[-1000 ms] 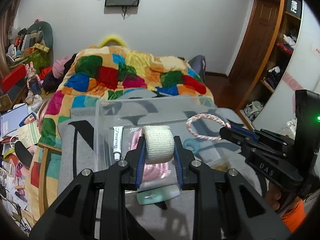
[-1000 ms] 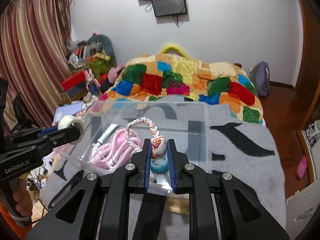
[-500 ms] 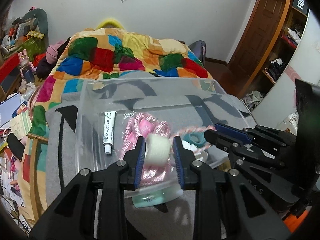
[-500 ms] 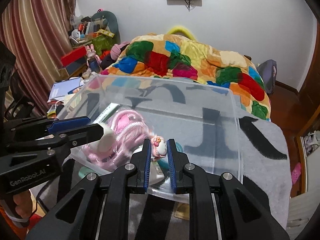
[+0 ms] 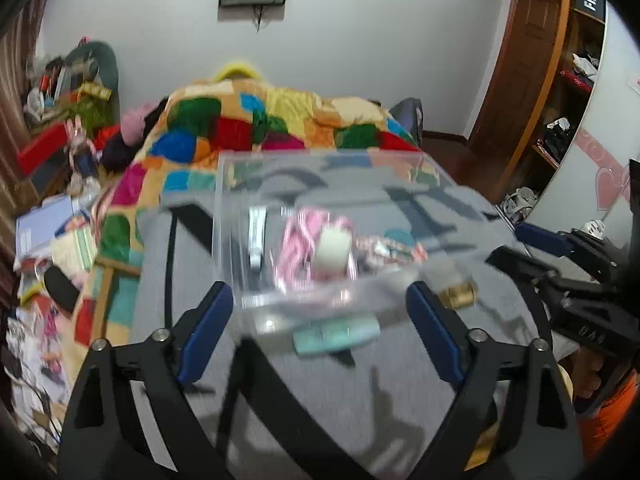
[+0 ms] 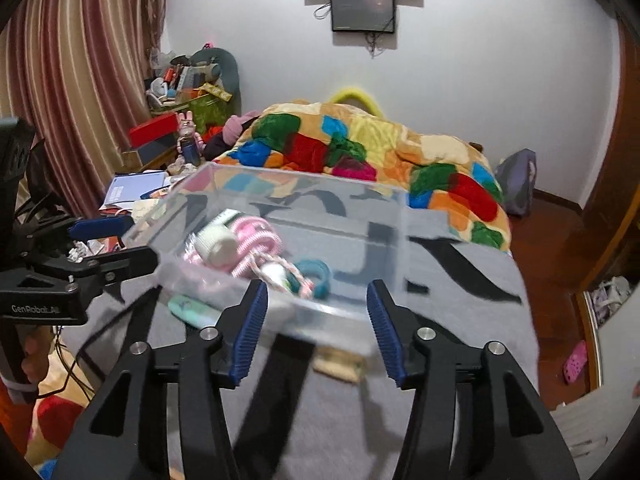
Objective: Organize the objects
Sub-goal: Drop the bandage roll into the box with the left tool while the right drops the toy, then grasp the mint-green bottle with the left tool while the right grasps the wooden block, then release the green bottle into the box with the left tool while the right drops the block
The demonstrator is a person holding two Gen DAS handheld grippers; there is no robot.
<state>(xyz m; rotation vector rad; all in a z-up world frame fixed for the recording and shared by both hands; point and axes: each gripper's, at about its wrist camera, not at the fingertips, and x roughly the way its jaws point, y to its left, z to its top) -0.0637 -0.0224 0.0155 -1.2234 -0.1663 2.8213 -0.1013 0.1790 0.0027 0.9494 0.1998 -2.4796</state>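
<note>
Bedroom with white walls, a wall-mounted screen [image 6: 362, 11] high on the far wall, striped curtains [image 6: 76, 80] at far left, a wooden door [image 5: 516, 64] at far right. Bed under a patchwork quilt [image 6: 360, 156] of red, green, blue and orange, with a grey blanket [image 5: 400, 380] bearing black lettering spread over the near end. Cluttered shelf and papers at left beside the bed.

On the grey blanket, a clear plastic box [image 6: 400, 240], open on top. Inside it, blurred: a roll of white bandage tape [image 5: 332, 248] lying on a pink coiled cord [image 5: 298, 236], a small white tube [image 5: 256, 236] just left of the cord, a pink-and-white braided rope [image 6: 260, 266] trailing toward the near wall, a small white figurine-like piece [image 6: 276, 272] by the rope, a teal ring [image 6: 316, 274] just right of it. Outside the box, touching or nearly touching its near wall, a mint-green flat object [image 5: 336, 334] on the blanket; a small brass-coloured item [image 5: 458, 294] at the box's near right corner.

Left gripper [image 5: 320, 328] spread wide, blue pads [image 5: 206, 332] well apart, nothing between them, sitting near and in front of the box. Right gripper [image 6: 316, 328] likewise spread wide and bare, blue ribbed pads [image 6: 248, 332] framing the box's near wall. Each gripper also seen from the other's camera at the frame edge, both beside the box, a hand wrapped on each handle
</note>
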